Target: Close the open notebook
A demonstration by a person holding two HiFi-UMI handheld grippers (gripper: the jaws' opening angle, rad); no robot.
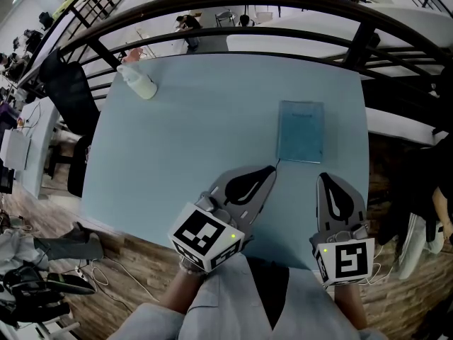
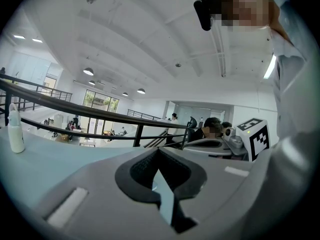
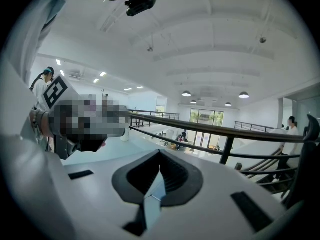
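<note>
A thin blue notebook (image 1: 301,131) lies flat on the pale blue table (image 1: 198,133), right of centre, with its cover up and no pages showing. My left gripper (image 1: 271,168) hovers over the table's near edge, its tip just short of the notebook's near left corner. In the left gripper view its jaws (image 2: 159,151) meet at the tip with nothing between them. My right gripper (image 1: 323,178) hangs a little nearer to me than the notebook's near right corner, apart from it. Its jaws (image 3: 160,153) also meet at the tip and hold nothing.
A white bottle (image 1: 138,82) lies at the table's far left corner and also shows as a bottle (image 2: 16,134) in the left gripper view. A dark railing (image 1: 233,37) runs behind the table. A black chair (image 1: 67,94) stands at the left side.
</note>
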